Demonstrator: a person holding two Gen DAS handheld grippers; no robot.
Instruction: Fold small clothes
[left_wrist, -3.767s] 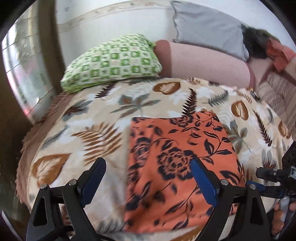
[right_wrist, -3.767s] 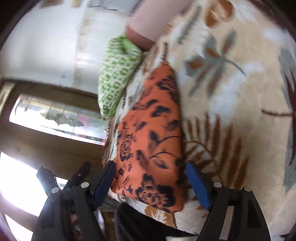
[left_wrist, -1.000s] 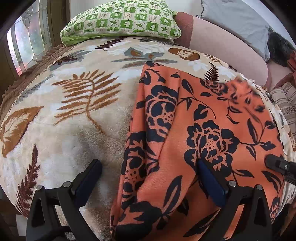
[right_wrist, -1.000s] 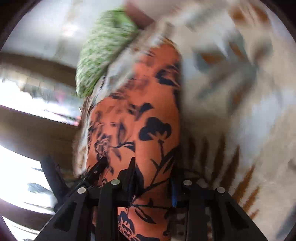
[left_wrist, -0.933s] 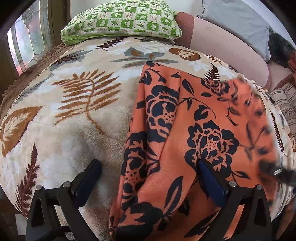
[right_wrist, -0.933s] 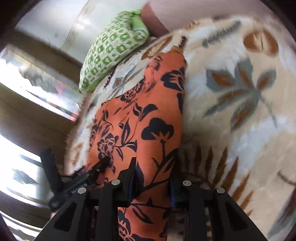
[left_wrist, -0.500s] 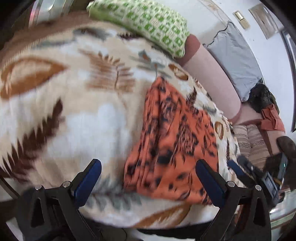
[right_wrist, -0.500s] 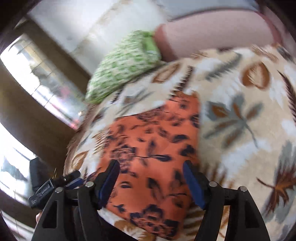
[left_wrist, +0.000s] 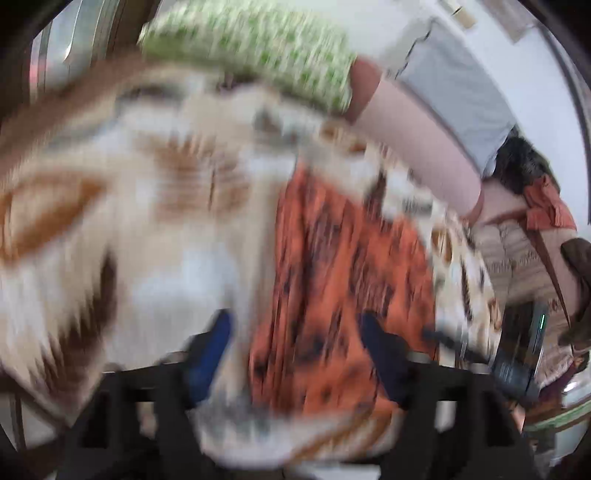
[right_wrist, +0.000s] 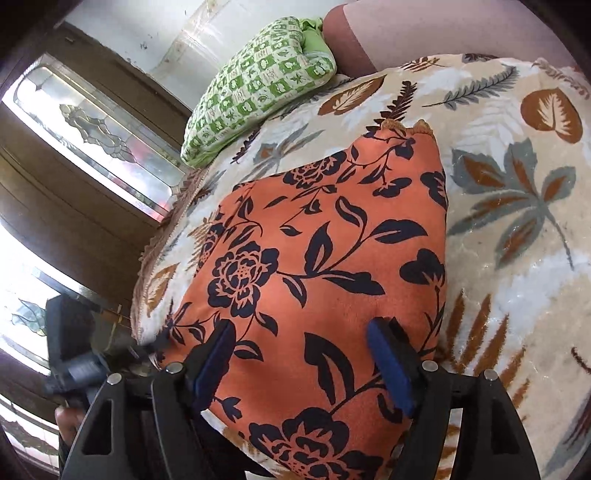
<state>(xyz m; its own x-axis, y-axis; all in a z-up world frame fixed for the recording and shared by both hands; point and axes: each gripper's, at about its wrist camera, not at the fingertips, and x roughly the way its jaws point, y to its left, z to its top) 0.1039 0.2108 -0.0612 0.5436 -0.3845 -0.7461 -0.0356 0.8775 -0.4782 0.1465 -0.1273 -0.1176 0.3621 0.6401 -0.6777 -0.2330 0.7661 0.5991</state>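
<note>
Orange floral cloth (right_wrist: 325, 266) lies folded on the bed's leaf-print blanket (right_wrist: 517, 206) | right hand-held gripper (right_wrist: 303, 354) and left hand-held gripper (left_wrist: 295, 350) gape empty above its near edge | advice: pinch both near corners evenly.

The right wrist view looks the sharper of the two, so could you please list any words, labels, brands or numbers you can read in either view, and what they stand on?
None can be read in either view.
The orange floral cloth, leaf-print blanket and green checked pillow carry only patterns.
The left wrist view is too blurred to read anything.
</note>
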